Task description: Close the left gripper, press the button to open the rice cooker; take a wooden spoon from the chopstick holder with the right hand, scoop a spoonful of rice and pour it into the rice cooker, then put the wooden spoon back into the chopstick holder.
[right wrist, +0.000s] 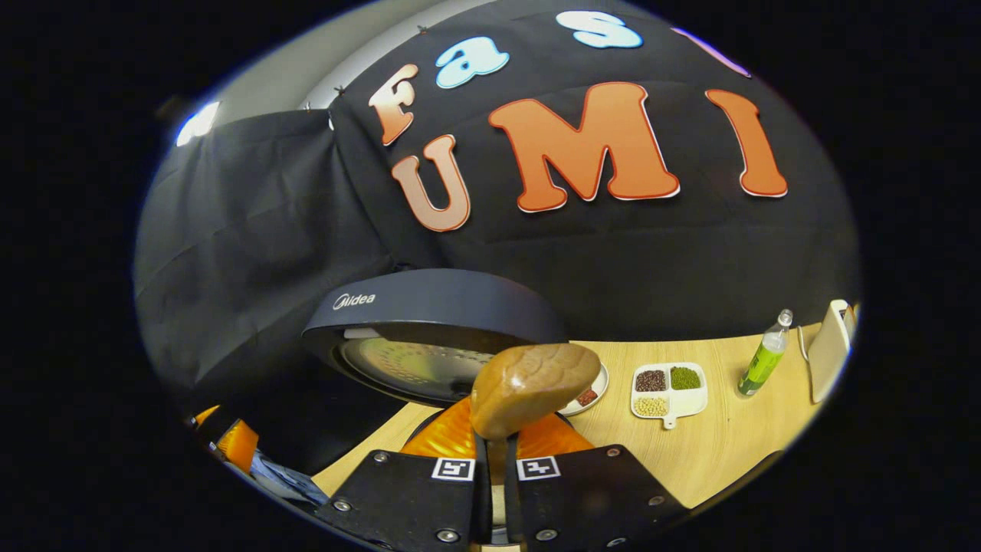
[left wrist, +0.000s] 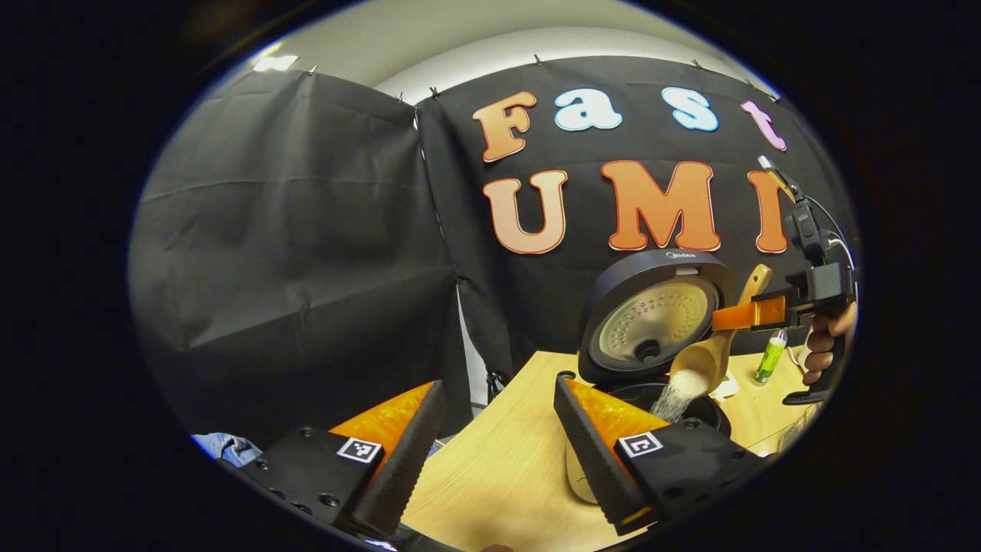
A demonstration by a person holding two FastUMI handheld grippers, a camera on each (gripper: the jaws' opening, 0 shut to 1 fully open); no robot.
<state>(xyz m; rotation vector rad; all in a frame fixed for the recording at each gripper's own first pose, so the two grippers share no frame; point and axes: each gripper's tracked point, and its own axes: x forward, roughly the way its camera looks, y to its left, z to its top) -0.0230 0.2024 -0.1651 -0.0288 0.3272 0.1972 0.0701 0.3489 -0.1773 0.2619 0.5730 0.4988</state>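
Gripping the wooden spoon (right wrist: 529, 387) near the camera, the right gripper (right wrist: 497, 491) is pinching the handle between its jaws, pressed close with only the stem between them. Seen from the left gripper view, that spoon (left wrist: 709, 360) is tipping bowl-down over the rice cooker (left wrist: 651, 337), and white rice (left wrist: 678, 395) is pouring in a stream into the open pot beneath the raised lid. A hand (left wrist: 824, 341) is holding the right gripper (left wrist: 755, 313) just to the right of the cooker. Close to its own camera, the left gripper (left wrist: 498, 452) is waiting in front of the cooker with jaws spread wide, holding nothing.

Judging by looks, the spoon is light, stiff and smooth, so a firm hold mid-handle suits it; loose rice spills easily.

Beyond the cooker, on the bench (right wrist: 720, 452), a divided dish (right wrist: 668, 389) is holding beans, with a green bottle (right wrist: 762, 356) farther right. The cooker lid is reading "Midea".
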